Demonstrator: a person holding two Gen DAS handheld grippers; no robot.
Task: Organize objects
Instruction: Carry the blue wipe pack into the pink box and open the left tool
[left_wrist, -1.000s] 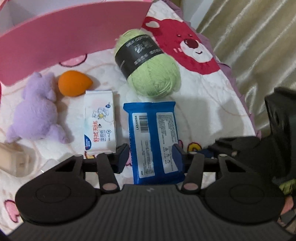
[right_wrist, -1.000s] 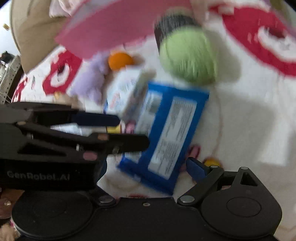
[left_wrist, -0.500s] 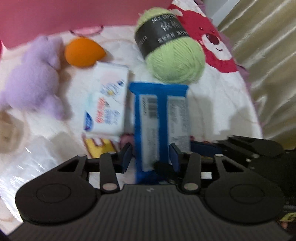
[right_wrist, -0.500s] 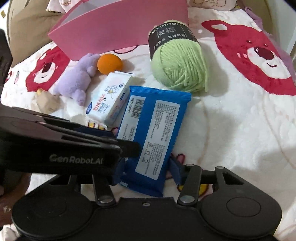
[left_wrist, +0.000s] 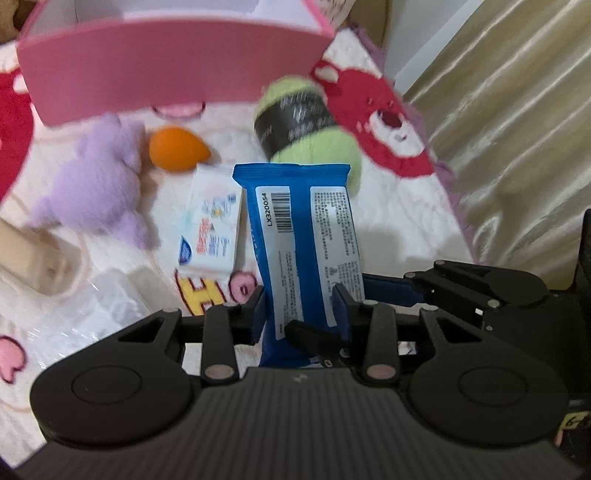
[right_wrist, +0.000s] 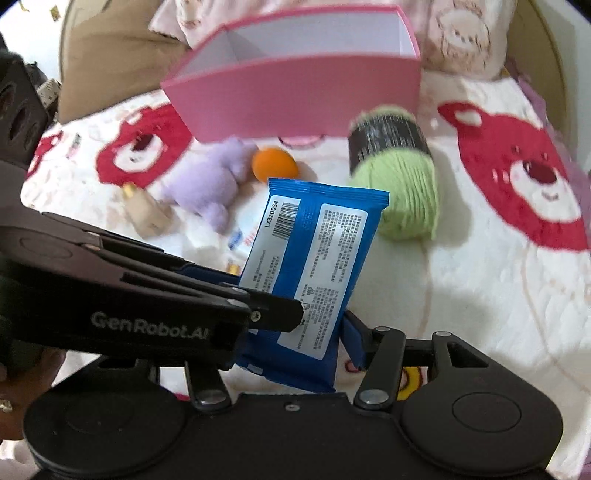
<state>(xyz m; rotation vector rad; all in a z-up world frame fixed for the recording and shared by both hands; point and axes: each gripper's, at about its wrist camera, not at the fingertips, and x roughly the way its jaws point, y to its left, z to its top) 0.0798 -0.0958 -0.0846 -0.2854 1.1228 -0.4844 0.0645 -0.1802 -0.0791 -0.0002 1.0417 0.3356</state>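
Left gripper (left_wrist: 299, 306) and right gripper (right_wrist: 295, 328) both clamp the blue rectangular plastic packet (right_wrist: 314, 258). The packet is raised, tilted, before the pink cardboard box (right_wrist: 295, 99).

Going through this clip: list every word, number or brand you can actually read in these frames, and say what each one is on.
"LX320054", beside a barcode: white label on the blue pack.
"GenRobot.AI": side of the left tongs.
"H" and "O", patches on the blanket, partly covered.
Fine print on the blue pack's labels: too small to read.
Black band on the green yarn: blurred.
White tissue pack: blurred.
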